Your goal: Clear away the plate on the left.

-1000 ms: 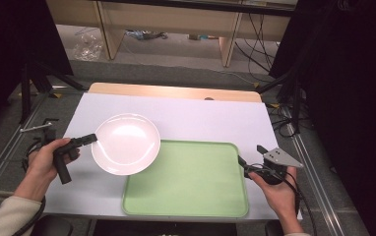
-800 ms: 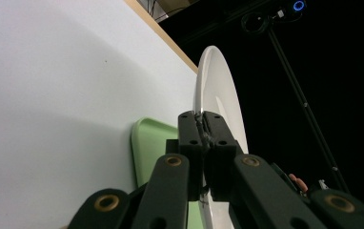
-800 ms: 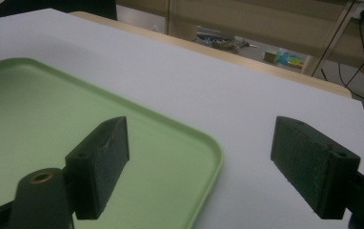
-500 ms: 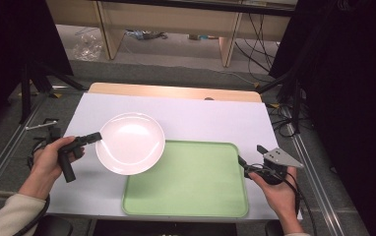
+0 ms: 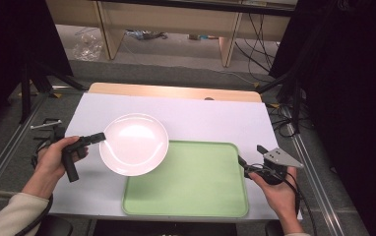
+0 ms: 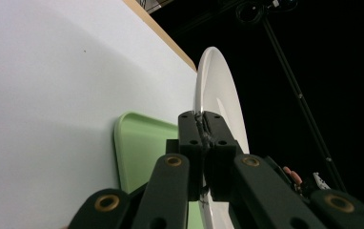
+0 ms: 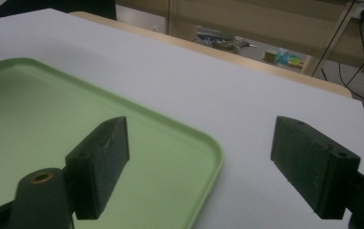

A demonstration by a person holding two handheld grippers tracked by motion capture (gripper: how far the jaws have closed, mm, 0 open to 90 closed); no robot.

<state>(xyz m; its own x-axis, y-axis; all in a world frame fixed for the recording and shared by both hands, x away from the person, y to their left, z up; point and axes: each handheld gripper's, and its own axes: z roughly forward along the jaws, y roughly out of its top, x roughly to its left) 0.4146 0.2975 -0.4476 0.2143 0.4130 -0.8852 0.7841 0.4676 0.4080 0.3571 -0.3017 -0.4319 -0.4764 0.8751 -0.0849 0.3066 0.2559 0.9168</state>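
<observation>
Left tool (image 5: 99,137) clamps the white plate's (image 5: 134,145) rim above the green tray (image 5: 201,187); right tool (image 7: 199,167) gapes empty.

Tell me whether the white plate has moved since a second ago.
Yes. The white plate, clamped at its rim by the left hand-held gripper, has shifted right, farther over the green tray.

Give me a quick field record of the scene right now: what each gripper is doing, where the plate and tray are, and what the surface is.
left gripper: shut on the rim of the round white plate, at the plate's left edge
plate position: held up, overlapping the upper left corner of the tray in the high view
tray: light green rectangular plastic tray, flat on the table, nothing lying in it
right gripper: open, holding nothing, at the tray's right edge
surface: white tabletop
</observation>
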